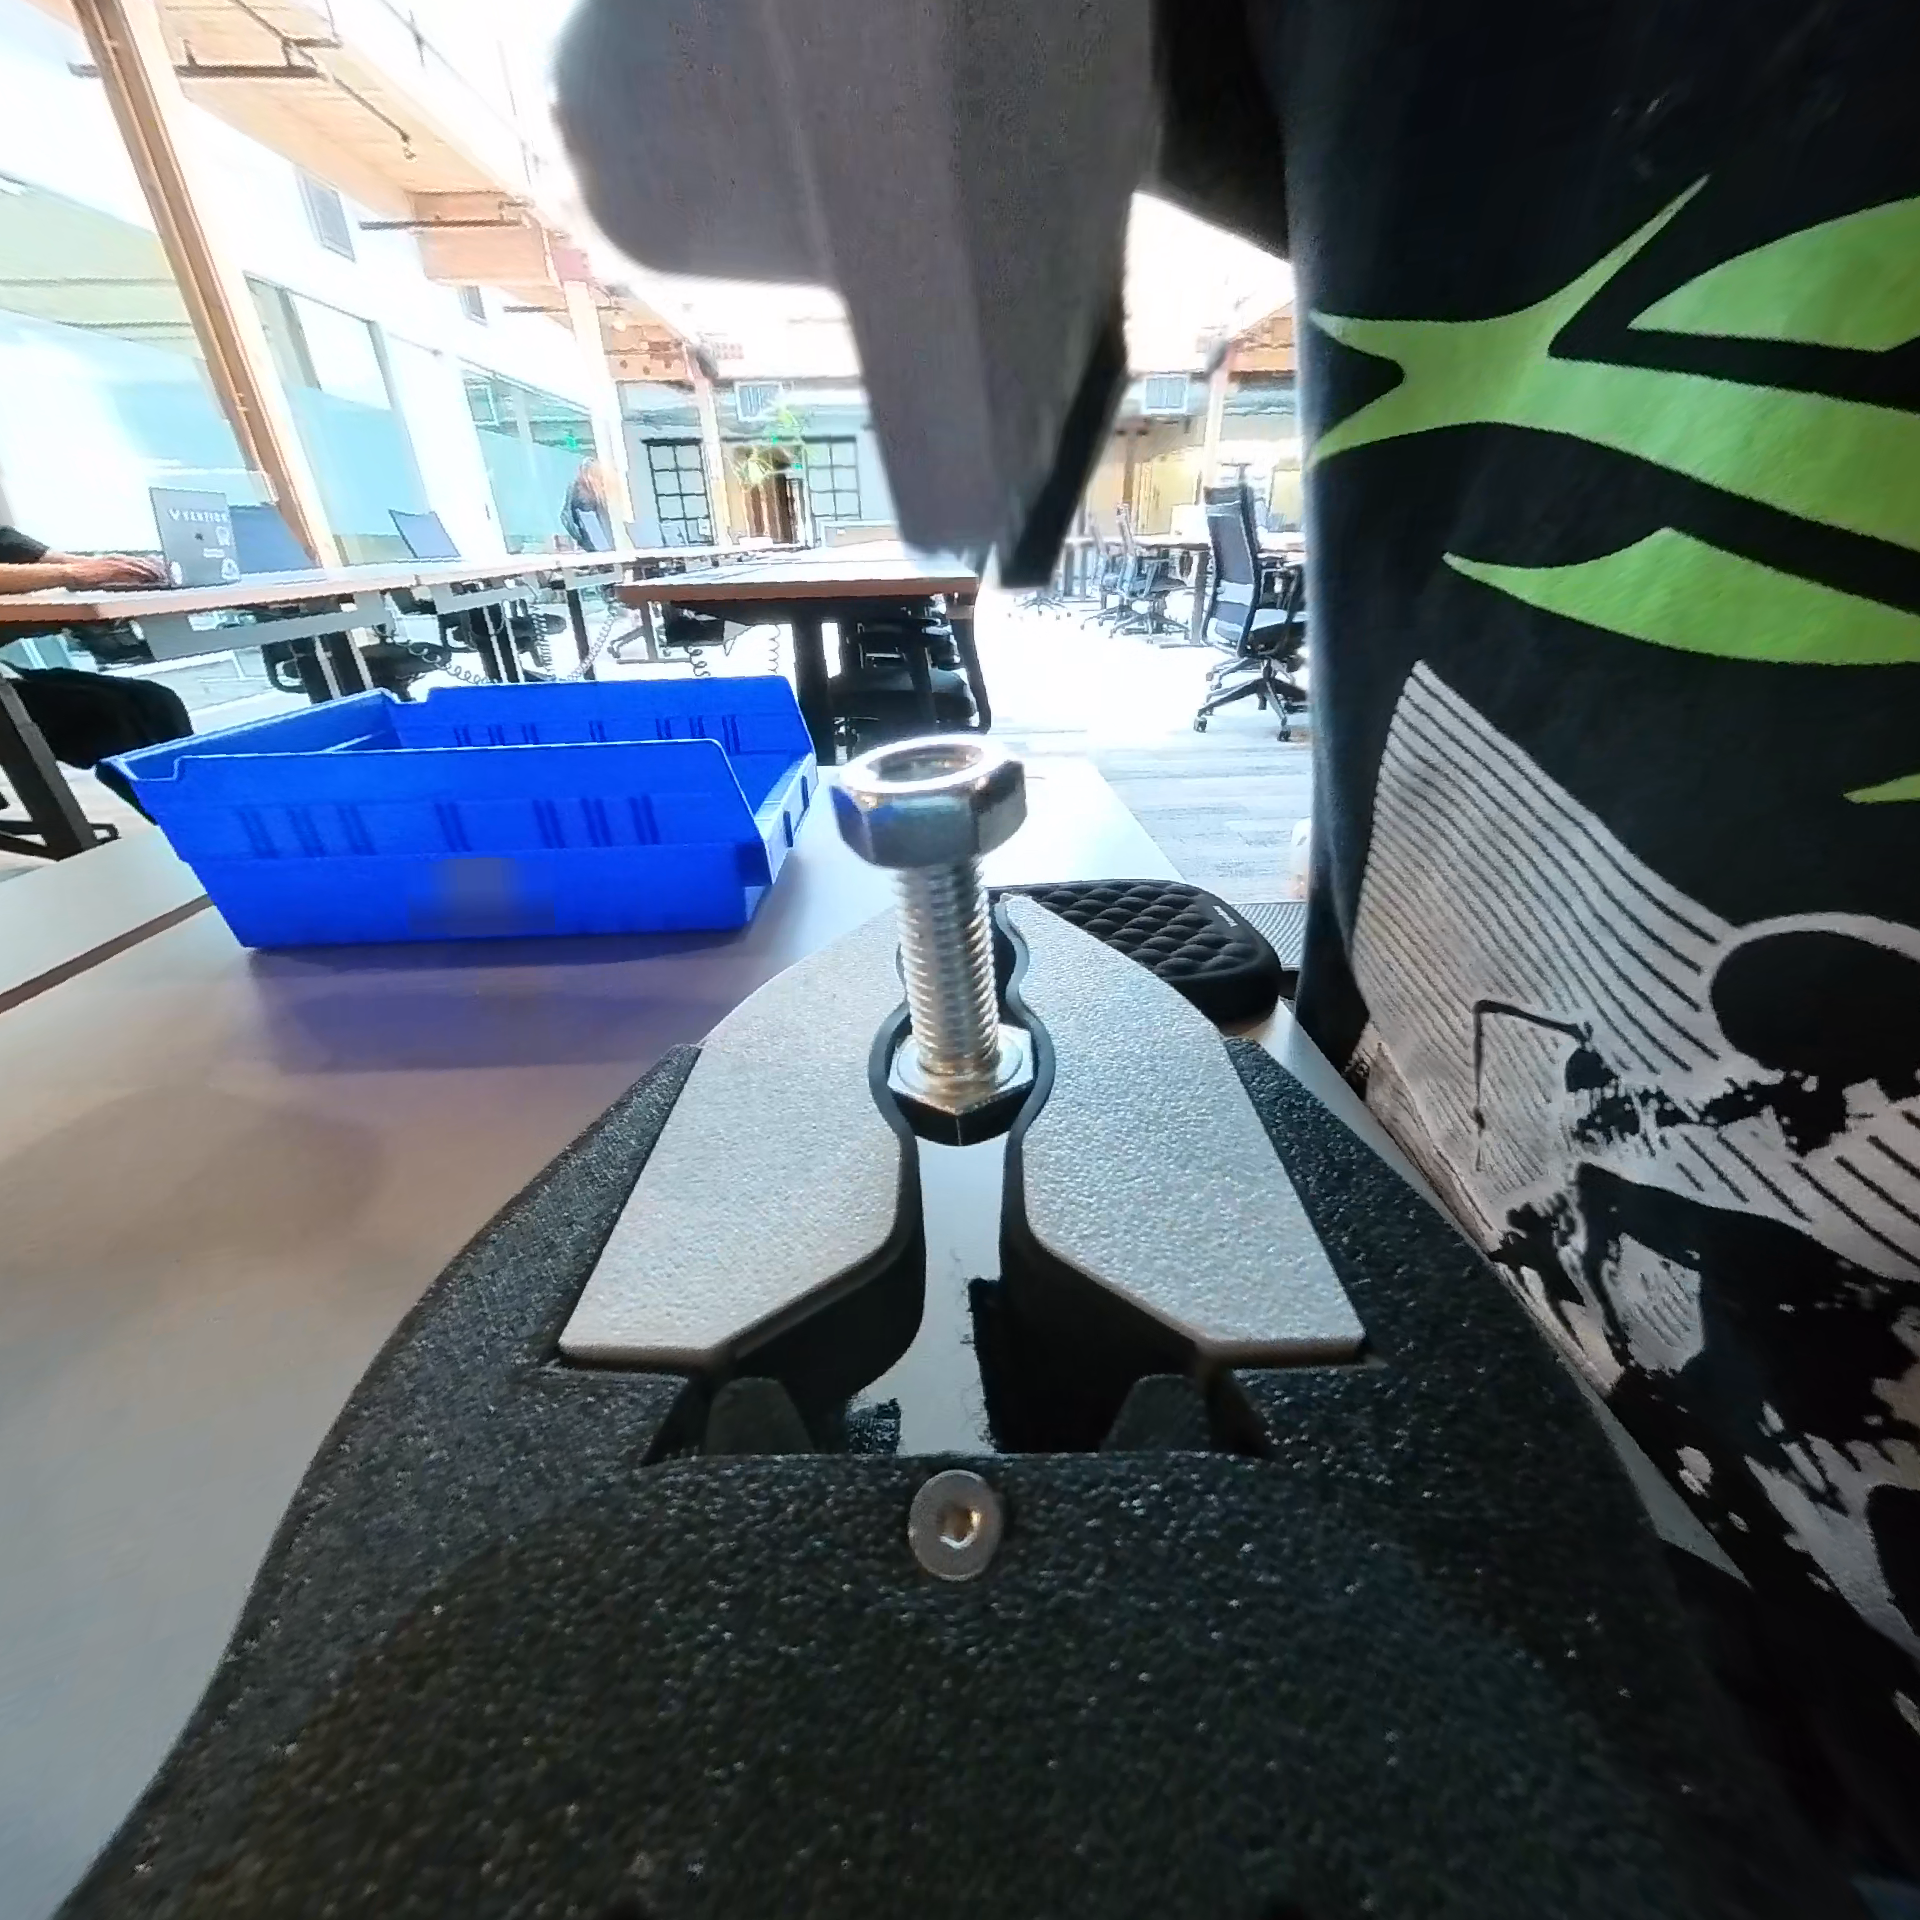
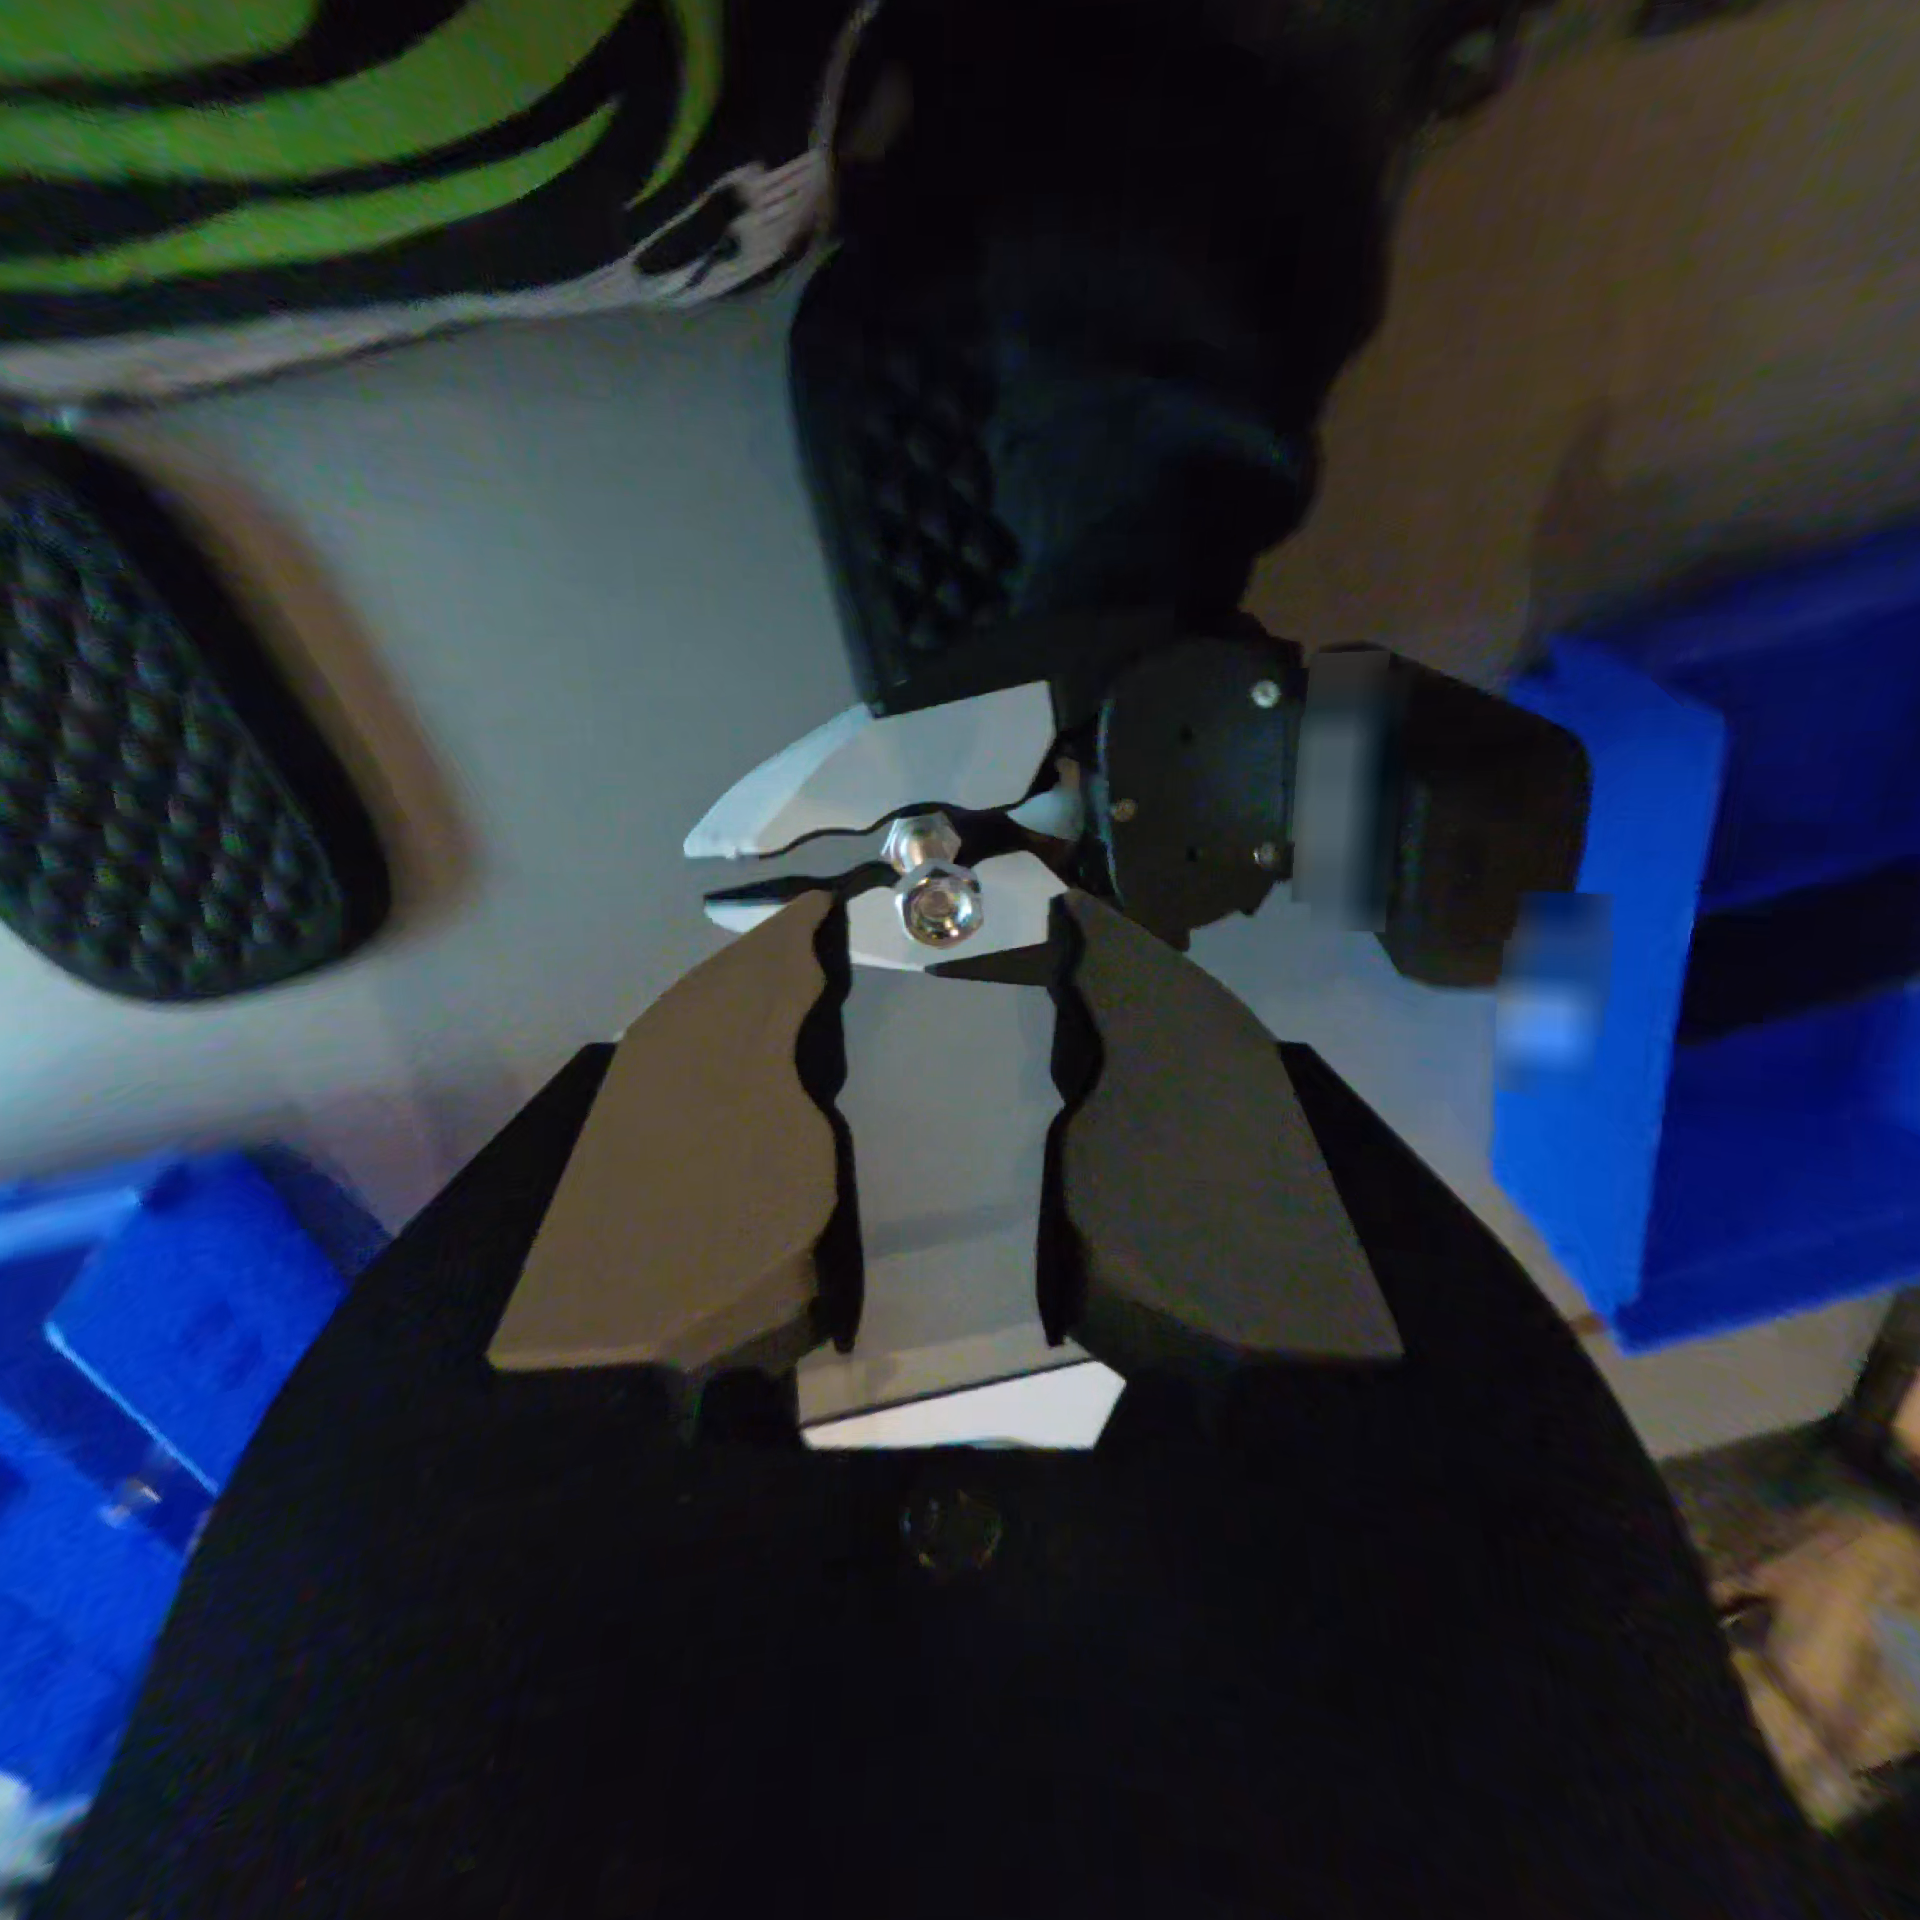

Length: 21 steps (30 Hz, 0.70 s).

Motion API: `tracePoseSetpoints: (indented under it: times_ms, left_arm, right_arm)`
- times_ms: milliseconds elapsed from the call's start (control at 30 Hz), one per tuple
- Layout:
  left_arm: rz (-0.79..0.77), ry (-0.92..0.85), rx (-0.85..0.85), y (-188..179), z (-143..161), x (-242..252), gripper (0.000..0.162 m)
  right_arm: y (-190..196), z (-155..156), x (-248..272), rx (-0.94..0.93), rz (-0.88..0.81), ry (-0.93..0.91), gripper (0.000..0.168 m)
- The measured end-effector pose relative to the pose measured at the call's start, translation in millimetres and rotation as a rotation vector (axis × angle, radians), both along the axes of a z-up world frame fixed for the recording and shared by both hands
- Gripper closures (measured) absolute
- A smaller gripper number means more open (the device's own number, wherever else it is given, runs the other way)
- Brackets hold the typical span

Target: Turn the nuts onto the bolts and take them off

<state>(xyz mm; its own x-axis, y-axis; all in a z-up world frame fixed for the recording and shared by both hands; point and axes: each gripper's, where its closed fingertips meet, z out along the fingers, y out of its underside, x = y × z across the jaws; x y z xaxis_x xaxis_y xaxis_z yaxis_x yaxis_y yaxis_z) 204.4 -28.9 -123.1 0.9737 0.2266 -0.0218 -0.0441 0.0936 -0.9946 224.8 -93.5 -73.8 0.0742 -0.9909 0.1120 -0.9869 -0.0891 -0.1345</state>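
So the bolt point(image 1: 951, 977) is shiny silver, fully threaded, and stands upright with its hex head seated down in the notch of the left gripper point(image 1: 961, 1049), whose jaws are clamped tight on that head. A matching silver hex nut point(image 1: 928, 808) sits right at the top end of the thread, only just on by the look of it, with bare thread showing all the way down to the head. The right gripper point(image 2: 951, 935) hangs over it looking straight down, jaws apart and holding nothing, with the nut sitting just past the tips rather than between them. In the left wrist view that gripper is only a blurry grey and black wedge above the bolt, cut off by the top edge. The right wrist view is dark and smeared, so the thread is basically unreadable there and the bolt head is mostly hidden under the nut. A blue bin point(image 1: 468, 821) sits on the grey bench point(image 1: 208, 1195) off to the left, well apart from the bolt. A black textured pad point(image 1: 1153, 940) is half hidden behind the left gripper.
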Motion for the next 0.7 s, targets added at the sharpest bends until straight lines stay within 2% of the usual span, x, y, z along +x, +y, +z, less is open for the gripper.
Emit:
tracePoseSetpoints:
  times_ms: [200,433,567,700]
  left_arm:
    - [-0.004,-0.001,0.004,-0.2,0.6,0.3,0.152]
    - [-0.006,0.0,0.005,-0.1,0.7,0.6,0.152]
    - [0.0,-0.001,0.008,-0.7,1.1,-0.3,0.152]
    - [0.008,-0.004,0.012,-1.4,1.3,-1.4,0.152]
  right_arm:
    - [-0.3,-15.3,-6.8,0.081,0.148,0.053,0.137]
    - [-0.8,-20.6,-9.4,0.078,0.168,0.07,0.151]
    - [-1.0,-20.2,-10.7,0.079,0.008,0.057,0.152]
    - [-0.5,-20.1,-12.3,0.123,-0.392,0.043,0.152]
